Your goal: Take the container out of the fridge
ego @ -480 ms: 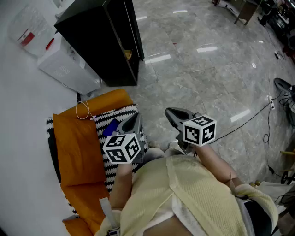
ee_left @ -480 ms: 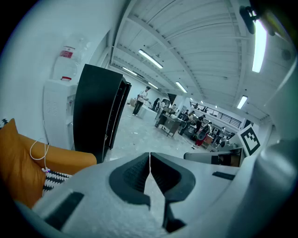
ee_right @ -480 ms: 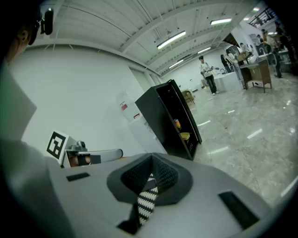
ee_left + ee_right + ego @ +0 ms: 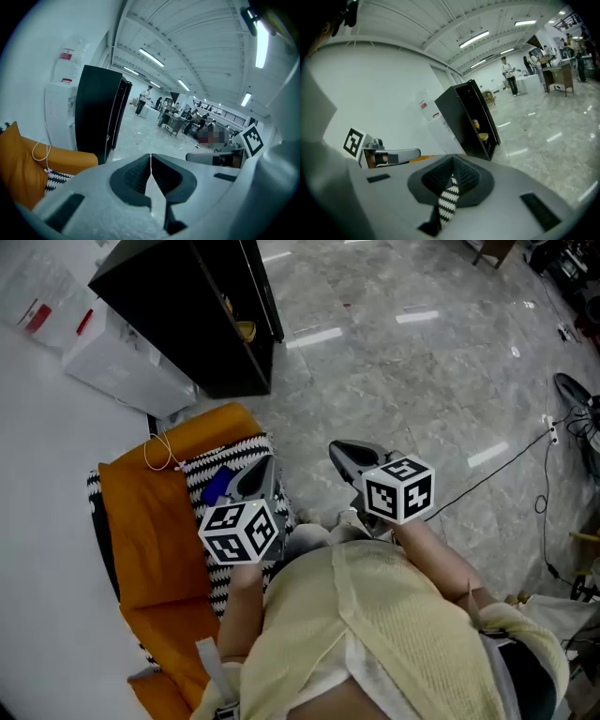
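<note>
Jaws on both grippers are clenched with nothing in them. On the left gripper (image 4: 151, 160) the two pads meet in a thin upright line, and only floor shows in the notch below. The right gripper (image 4: 452, 161) is pressed together the same way, and the notch under its pads shows a strip of black-and-white zigzag fabric (image 4: 225, 463).

The person, in a pale yellow knitted top (image 4: 375, 634), holds the two grippers side by side low in front of the body, both aimed roughly toward the fridge. From the head view the left gripper (image 4: 258, 474) hangs over the zigzag fabric, which lies on an orange cushion (image 4: 150, 521). The right gripper (image 4: 342, 454) is over the grey marble floor (image 4: 422, 381).

The black fridge (image 4: 178, 306) stands well apart from both, against the white wall with a white appliance (image 4: 127, 367) just beside it. Its front is open, so the shelves show. The yellow container (image 4: 483, 136) sits on a lower shelf near that shelf's front edge, and a small orange thing (image 4: 475, 124) is on the shelf above it. The head view catches the container as a yellow spot (image 4: 246, 331) inside the dark cabinet. Neither gripper is near or touching it, and open floor lies between the right gripper and the fridge.

A thin white cord (image 4: 161, 456) is looped on the cushion's far edge.
</note>
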Action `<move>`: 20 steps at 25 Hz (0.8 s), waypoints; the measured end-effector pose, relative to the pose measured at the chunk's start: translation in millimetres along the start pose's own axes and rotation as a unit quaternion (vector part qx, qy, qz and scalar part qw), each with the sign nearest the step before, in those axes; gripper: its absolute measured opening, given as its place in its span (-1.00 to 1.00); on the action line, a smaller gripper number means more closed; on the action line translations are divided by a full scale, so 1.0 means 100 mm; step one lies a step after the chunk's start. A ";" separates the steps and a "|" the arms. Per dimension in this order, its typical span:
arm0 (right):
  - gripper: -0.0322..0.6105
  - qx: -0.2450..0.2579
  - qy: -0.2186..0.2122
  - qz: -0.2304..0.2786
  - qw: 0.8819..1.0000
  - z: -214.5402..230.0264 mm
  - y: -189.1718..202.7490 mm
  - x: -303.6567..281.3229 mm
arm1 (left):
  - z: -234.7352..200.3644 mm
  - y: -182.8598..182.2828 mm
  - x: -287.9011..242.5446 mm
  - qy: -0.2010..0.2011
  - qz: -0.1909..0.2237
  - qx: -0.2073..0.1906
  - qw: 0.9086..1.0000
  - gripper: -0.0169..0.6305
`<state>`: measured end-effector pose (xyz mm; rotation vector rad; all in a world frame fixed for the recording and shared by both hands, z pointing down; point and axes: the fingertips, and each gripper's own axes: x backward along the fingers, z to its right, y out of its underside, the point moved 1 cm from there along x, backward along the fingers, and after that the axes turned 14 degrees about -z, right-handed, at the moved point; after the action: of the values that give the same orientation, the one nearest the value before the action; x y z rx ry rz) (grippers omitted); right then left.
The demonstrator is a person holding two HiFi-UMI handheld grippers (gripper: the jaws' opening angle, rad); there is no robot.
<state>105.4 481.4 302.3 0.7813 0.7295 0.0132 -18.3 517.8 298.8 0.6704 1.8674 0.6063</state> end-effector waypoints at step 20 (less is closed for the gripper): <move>-0.81 -0.005 -0.001 -0.018 1.000 0.53 -0.06 -0.02 | 0.20 -0.06 -0.58 -0.006 -0.024 -0.002 1.000 -0.86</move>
<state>134.1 442.7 325.2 0.7582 0.7420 -0.0165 18.4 476.1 324.7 0.6247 1.8662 0.5737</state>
